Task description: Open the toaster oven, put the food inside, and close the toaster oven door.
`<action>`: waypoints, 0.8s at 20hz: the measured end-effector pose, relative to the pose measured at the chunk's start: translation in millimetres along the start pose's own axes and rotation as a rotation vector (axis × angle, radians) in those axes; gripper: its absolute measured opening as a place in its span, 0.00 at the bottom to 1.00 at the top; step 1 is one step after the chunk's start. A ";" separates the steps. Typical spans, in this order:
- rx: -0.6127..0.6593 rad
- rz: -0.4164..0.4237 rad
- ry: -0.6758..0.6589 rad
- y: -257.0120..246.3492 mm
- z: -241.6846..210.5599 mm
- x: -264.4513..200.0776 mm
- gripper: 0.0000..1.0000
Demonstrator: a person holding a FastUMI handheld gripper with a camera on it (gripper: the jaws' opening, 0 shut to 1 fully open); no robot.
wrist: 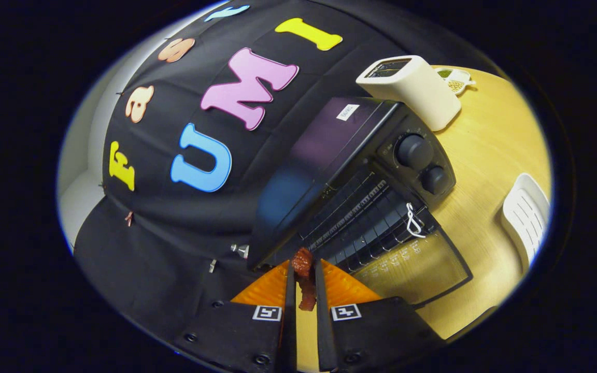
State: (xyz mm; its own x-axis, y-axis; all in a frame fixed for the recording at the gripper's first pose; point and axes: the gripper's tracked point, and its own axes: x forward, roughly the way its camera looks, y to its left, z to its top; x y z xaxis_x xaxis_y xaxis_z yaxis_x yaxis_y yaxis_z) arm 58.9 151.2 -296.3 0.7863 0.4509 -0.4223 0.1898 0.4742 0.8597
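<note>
Gripper at lower centre, fingers narrow, both pressing a reddish-brown piece of food. Oven just beyond, mid-frame, door dropped open, rack bare. Toaster upper right behind it. White rack far right on table.

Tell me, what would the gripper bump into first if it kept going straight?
Probably the toaster oven: the gripper, fingers shut on the food, points at its open front, though depth is unclear.

hand-held gripper clamping food | toaster oven door open, just ahead
</note>
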 end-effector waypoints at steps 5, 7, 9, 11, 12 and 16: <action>0.066 -0.018 -0.059 -5.2 9.1 33.5 0.20; 0.083 -0.026 -0.071 -10.5 9.9 46.4 0.20; 0.095 -0.039 -0.082 -16.3 12.5 57.5 0.20; 0.104 -0.073 -0.100 -25.3 18.7 65.7 0.20; 0.102 -0.098 -0.108 -31.3 22.1 68.4 0.19; 0.017 -0.226 -0.100 -56.8 27.7 72.8 0.36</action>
State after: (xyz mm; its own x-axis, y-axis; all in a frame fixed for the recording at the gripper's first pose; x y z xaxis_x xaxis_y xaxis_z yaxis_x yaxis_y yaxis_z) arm 121.6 136.2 -368.0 0.7771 0.2574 -0.5744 0.3767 0.5409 0.7520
